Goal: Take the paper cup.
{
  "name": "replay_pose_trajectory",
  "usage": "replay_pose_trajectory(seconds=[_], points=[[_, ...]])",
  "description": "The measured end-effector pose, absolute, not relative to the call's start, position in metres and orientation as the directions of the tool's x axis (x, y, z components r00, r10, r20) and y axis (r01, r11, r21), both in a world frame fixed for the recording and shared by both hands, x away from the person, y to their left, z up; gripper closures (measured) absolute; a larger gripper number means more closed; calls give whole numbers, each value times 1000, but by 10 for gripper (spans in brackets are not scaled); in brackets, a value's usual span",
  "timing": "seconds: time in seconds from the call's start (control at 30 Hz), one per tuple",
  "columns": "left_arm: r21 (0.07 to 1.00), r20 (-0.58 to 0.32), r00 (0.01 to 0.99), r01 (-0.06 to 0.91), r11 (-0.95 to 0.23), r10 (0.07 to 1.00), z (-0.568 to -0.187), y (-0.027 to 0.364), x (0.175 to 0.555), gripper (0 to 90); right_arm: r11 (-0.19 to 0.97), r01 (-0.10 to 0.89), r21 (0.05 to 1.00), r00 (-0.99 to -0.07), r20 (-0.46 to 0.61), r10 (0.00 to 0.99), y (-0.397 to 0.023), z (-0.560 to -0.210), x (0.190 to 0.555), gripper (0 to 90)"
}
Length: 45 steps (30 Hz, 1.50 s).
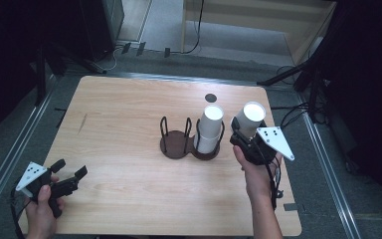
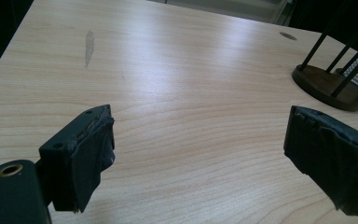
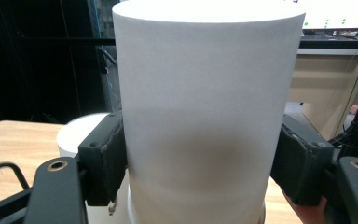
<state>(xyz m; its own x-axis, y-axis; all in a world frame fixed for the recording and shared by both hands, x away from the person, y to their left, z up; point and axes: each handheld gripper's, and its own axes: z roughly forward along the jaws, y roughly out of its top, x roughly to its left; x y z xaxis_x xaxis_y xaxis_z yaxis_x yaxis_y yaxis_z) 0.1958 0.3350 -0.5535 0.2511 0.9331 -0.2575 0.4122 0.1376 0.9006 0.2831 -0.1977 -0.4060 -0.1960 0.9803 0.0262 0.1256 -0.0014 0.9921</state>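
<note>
Cup point(image 1: 251, 118) sits clamped in the right gripper point(image 1: 243, 135) beside the rack point(image 1: 179, 147), whose right slot already holds cups point(image 1: 210, 128), left slot free; left gripper point(image 1: 67, 175) gapes empty.

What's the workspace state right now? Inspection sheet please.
Surface: wooden table, pale scuff and a dark round spot on it.
Job's things: dark two-ring holder; one white cup stands in its right ring, left ring empty; second cup held beside the holder, tilted.
Clutter: nothing seen.
Grippers: right hand-held gripper shut on the second cup; left hand-held gripper open, nothing between its jaws, near the table's front left corner.
Cables: black cables at the table's right edge, more on the floor behind.
Surroundings: dark stands, metal floor rails, a lit monitor behind.
</note>
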Motion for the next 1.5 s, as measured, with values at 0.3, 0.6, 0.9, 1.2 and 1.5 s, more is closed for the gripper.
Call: replay_pose_trajectory(seconds=[0.3, 0.6, 0.9, 1.2, 1.5], points=[[894, -258, 237, 426, 139, 937, -553, 334, 197, 90, 2, 150, 989, -193, 27, 981, -201, -427, 274, 277], [891, -273, 238, 429, 151, 932, -554, 337, 197, 89, 8, 164, 986, -198, 25, 980, -200, -449, 261, 277], [880, -292, 199, 440, 181, 936, -554, 339, 198, 89, -15, 191, 982, -195, 53, 979, -203, -473, 249, 278], [871, -338, 187, 432, 232, 922, -555, 345, 196, 89, 3, 231, 973, -221, 50, 974, -197, -496, 234, 278], [861, -314, 185, 468, 198, 931, -553, 343, 201, 89, 6, 252, 968, -265, 63, 962, -179, -503, 225, 278]])
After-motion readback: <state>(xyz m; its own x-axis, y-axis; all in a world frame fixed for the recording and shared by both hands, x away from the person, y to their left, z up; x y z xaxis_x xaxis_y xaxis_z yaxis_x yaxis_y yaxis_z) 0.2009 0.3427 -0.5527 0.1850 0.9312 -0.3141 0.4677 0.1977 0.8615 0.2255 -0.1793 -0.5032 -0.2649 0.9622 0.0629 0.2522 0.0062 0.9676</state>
